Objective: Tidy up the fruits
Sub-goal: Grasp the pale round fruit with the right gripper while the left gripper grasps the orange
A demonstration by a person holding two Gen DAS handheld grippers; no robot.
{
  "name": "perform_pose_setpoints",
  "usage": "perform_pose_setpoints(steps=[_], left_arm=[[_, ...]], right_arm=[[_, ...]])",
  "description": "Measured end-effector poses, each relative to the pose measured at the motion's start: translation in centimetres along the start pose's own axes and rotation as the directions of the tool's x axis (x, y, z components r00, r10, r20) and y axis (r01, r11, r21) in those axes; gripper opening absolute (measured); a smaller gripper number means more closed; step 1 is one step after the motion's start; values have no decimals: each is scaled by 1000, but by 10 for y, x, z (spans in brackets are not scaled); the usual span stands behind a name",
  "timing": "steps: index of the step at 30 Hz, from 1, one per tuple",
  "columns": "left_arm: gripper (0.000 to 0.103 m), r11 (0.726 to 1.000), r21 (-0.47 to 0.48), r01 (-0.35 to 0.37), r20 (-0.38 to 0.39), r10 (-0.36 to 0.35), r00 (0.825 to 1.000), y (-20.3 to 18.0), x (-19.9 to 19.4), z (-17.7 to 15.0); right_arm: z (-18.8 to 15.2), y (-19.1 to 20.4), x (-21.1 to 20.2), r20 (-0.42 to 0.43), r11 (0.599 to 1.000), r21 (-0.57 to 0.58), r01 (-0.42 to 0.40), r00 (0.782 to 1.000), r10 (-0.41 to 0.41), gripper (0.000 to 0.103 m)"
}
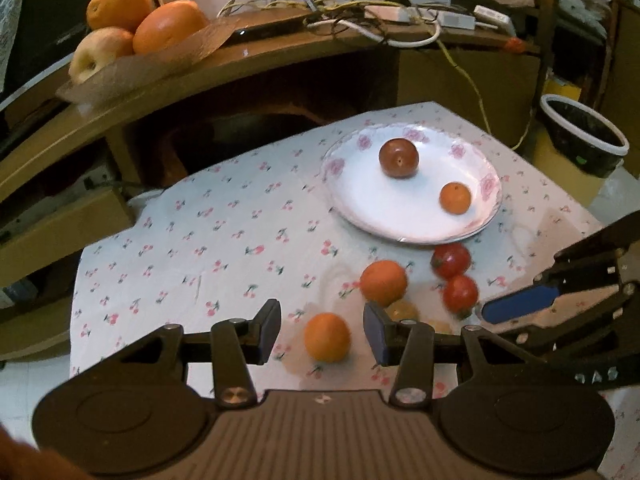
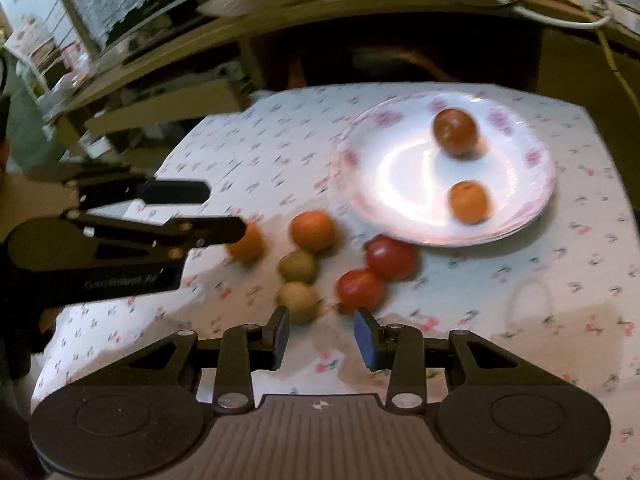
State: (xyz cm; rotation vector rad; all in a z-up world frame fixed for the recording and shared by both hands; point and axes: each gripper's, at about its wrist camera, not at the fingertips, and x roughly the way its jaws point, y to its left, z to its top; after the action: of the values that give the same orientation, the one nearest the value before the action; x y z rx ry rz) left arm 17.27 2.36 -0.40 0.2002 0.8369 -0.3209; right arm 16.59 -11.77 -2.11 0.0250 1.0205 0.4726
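Note:
A white floral plate [image 1: 384, 216] [image 2: 400, 184] holds a dark red fruit [image 1: 399, 157] [image 2: 455, 131] and a small orange [image 1: 455, 198] [image 2: 469, 202]. On the cloth lie two oranges [image 1: 327, 337] [image 1: 383, 282], two red tomatoes [image 1: 451, 260] [image 1: 461, 294] and two green-yellow fruits [image 2: 298, 266] [image 2: 298, 302]. My left gripper [image 1: 322, 330] is open, its jaws either side of the near orange [image 2: 246, 242]. My right gripper [image 2: 320, 338] is open and empty, just short of the lower tomato [image 2: 360, 290] and the lower green fruit.
The table [image 1: 224, 224] has a cherry-print cloth. A wooden shelf [image 1: 240, 60] behind carries a tray of large oranges and an apple [image 1: 132, 28], plus cables. A black bin [image 1: 584, 136] stands at the right, beyond the table edge.

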Motion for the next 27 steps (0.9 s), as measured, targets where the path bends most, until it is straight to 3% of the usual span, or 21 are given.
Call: perform_pose_setpoints(steps=[9,17,20,27], left_arm=[[50,1000,-12,15,-13,-15,1000,12,-2,-10],[51,999,18,34,-29,-33,999,9,5,-13],[51,999,21,44,-44,-43,998,7,11,-15],[51,999,3,52,-58,-52,997,6,31,-18]], right_arm=[[0,18,25,-32,999,-34,-2,999,1,39],[5,24,34,10,996,-83,28,1000,-27,39],[6,26,36,13,993,-110,46,999,-45,32],[3,23,30,0,993,-110,44,999,-45,31]])
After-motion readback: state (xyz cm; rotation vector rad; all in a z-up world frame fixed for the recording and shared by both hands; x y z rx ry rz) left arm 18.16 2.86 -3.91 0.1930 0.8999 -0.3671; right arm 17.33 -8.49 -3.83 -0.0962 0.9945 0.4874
